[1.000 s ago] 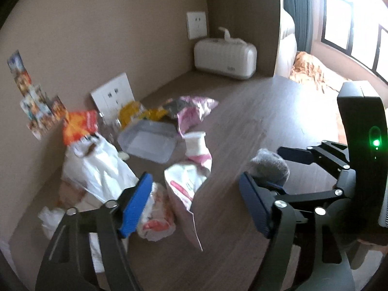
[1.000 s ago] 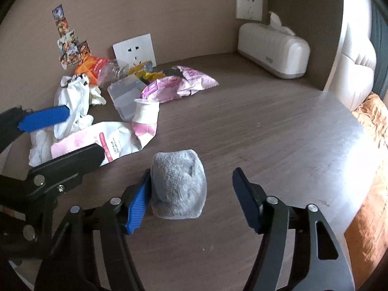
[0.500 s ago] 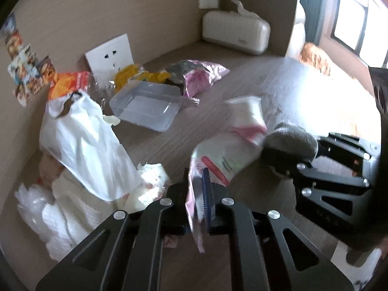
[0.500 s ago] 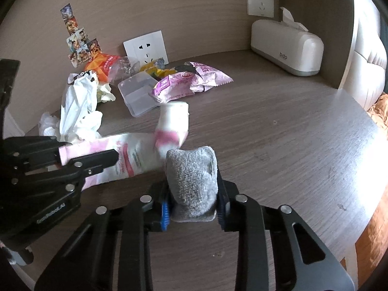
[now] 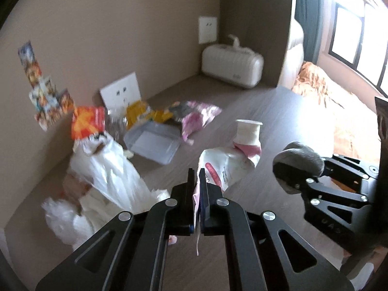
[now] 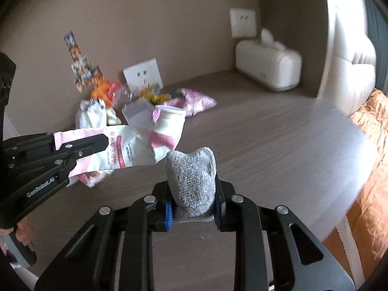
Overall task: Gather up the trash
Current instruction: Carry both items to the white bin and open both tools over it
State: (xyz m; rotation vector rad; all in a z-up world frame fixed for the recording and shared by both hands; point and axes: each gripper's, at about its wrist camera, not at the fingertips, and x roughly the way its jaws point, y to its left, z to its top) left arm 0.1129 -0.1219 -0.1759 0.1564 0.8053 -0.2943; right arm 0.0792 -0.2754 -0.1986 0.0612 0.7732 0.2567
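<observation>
My left gripper (image 5: pixel 197 172) is shut on the flat end of a white and pink pouch (image 5: pixel 225 165), which hangs above the brown table (image 5: pixel 278 111) with its cap end pointing away. To its right, my right gripper (image 6: pixel 192 208) has its jaws closing on a grey cloth wad (image 6: pixel 191 174); both blue pads press its sides and it is lifted off the table. In the right wrist view the left gripper (image 6: pixel 80 143) reaches in from the left with the pouch (image 6: pixel 131 150) sticking out towards the wad.
Against the wall lies a pile of trash: a white plastic bag (image 5: pixel 109 167), a clear plastic tray (image 5: pixel 152 143), an orange packet (image 5: pixel 87 121), yellow wrappers and a pink wrapper (image 5: pixel 198 114). A white tissue box (image 5: pixel 232 70) stands in the corner. Orange bedding (image 5: pixel 327 101) lies beyond the table's right edge.
Both grippers have gone from open to shut: the left on the pouch, the right on the grey wad. Both then lifted their loads off the table.
</observation>
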